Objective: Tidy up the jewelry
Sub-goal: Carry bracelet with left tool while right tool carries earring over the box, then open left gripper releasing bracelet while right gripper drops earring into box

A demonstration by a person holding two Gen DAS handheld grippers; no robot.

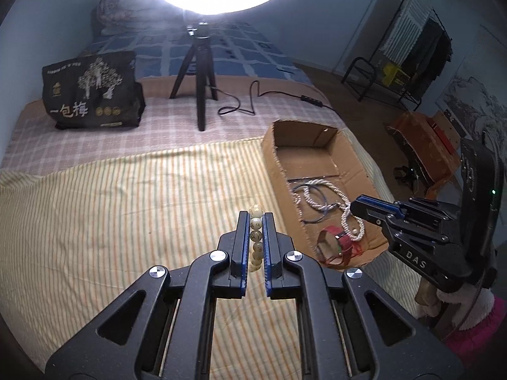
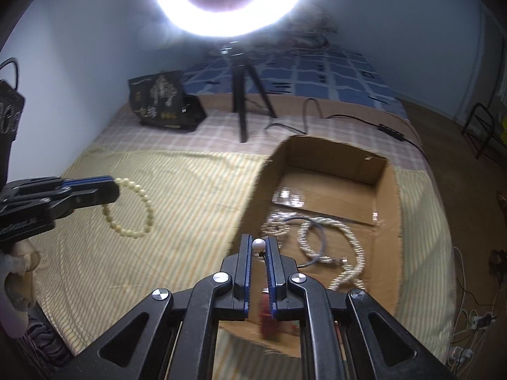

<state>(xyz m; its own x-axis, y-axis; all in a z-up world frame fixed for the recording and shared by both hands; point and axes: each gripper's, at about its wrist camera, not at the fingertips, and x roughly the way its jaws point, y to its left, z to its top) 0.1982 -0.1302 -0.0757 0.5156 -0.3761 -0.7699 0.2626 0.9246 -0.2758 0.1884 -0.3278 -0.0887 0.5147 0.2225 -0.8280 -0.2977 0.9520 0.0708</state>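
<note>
My left gripper (image 1: 256,217) is shut on a cream bead bracelet (image 1: 256,237) and holds it above the striped cloth; in the right wrist view the bracelet (image 2: 133,212) hangs from the left gripper (image 2: 109,190). My right gripper (image 2: 259,243) is shut on a white pearl (image 2: 258,244) of a pearl necklace (image 1: 350,221), over the near end of an open cardboard box (image 1: 358,155). The right gripper (image 1: 356,207) shows in the left wrist view above the box. In the box lie the pearl strand (image 2: 348,247), a blue cord (image 2: 321,237) and a red bangle (image 1: 336,247).
A ring light on a black tripod (image 1: 201,72) stands at the back with its cable (image 1: 253,98) beside it. A black printed bag (image 1: 92,91) stands at the back left. The striped cloth (image 1: 126,215) covers the near bed. The bed's right edge drops to the floor.
</note>
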